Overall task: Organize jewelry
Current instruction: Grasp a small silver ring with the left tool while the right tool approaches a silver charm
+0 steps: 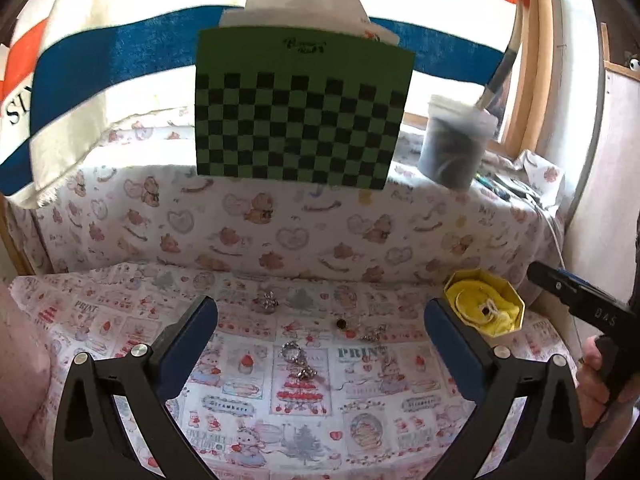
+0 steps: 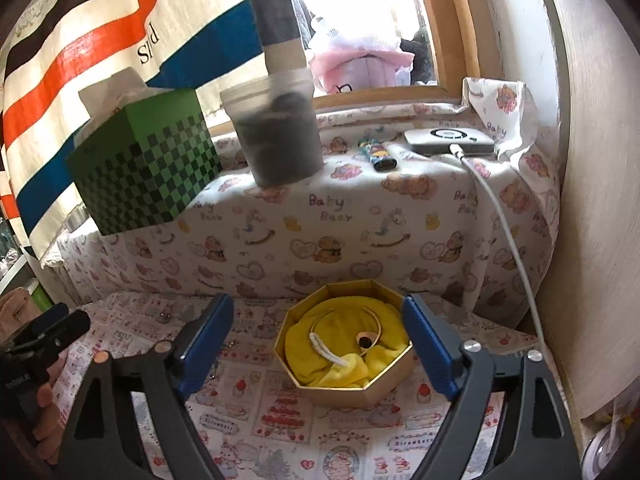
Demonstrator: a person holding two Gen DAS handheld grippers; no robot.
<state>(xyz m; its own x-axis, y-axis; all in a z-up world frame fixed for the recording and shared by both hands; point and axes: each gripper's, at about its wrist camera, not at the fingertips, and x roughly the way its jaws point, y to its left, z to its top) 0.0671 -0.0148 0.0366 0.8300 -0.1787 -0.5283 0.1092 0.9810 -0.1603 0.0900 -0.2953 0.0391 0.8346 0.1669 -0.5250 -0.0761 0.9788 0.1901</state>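
Several small jewelry pieces lie on the printed cloth: a silver ring with a chain (image 1: pixel 297 356), a dark-stone piece (image 1: pixel 341 323), a sparkly piece (image 1: pixel 267 301) and another (image 1: pixel 373 335). My left gripper (image 1: pixel 320 344) is open above them, empty. An octagonal gold box (image 2: pixel 362 390) lined with yellow cloth holds a thin bangle (image 2: pixel 345 330) and a dark-stone piece (image 2: pixel 363 339); it also shows in the left wrist view (image 1: pixel 486 306). My right gripper (image 2: pixel 318 348) is open, its fingers on either side of the box, empty.
A raised ledge covered in bear-print cloth (image 1: pixel 280 224) runs behind. On it stand a green checkered tissue box (image 1: pixel 300 120), a plastic tub (image 2: pixel 280 136), a lighter (image 2: pixel 378 154) and a white device with a cable (image 2: pixel 448 140). A wall (image 2: pixel 592 200) is at the right.
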